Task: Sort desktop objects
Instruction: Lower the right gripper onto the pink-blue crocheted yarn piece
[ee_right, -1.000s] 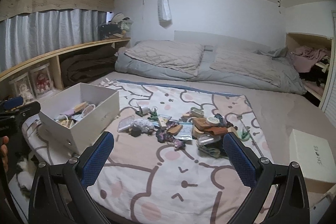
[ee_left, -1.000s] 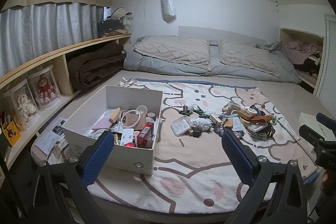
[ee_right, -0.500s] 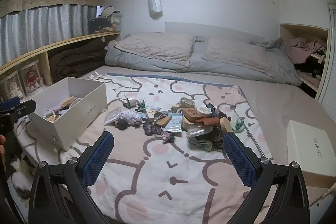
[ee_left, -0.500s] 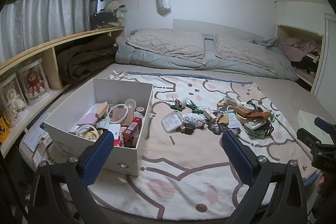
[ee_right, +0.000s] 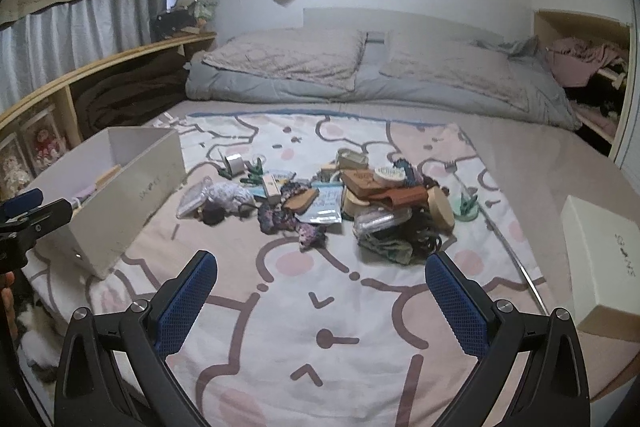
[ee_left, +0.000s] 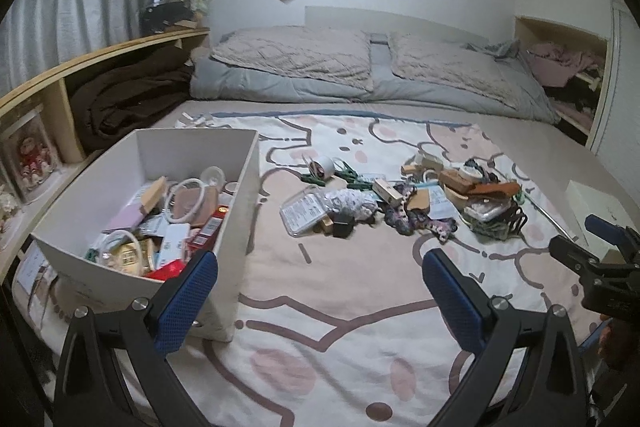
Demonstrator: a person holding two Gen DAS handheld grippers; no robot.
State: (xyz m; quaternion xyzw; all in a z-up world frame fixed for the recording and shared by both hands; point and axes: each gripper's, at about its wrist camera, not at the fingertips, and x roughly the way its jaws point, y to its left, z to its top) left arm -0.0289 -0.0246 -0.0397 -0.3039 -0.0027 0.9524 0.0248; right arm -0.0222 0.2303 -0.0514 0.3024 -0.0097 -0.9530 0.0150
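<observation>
A pile of small objects (ee_left: 404,195) lies on a cartoon-print blanket (ee_left: 344,275) on a bed; it also shows in the right wrist view (ee_right: 340,203). A white box (ee_left: 240,195) holding several items stands at the left, and shows in the right wrist view (ee_right: 132,203). My left gripper (ee_left: 320,291) is open and empty, near the box's front right corner. My right gripper (ee_right: 320,295) is open and empty, short of the pile.
A white shoe box (ee_right: 600,259) sits at the right edge of the bed. Pillows and a grey duvet (ee_left: 360,75) lie at the back. A wooden shelf (ee_left: 80,67) with a dark blanket and dolls runs along the left.
Both grippers have moved forward and lower over the bed. The box and the pile appear closer. Both stay open.
</observation>
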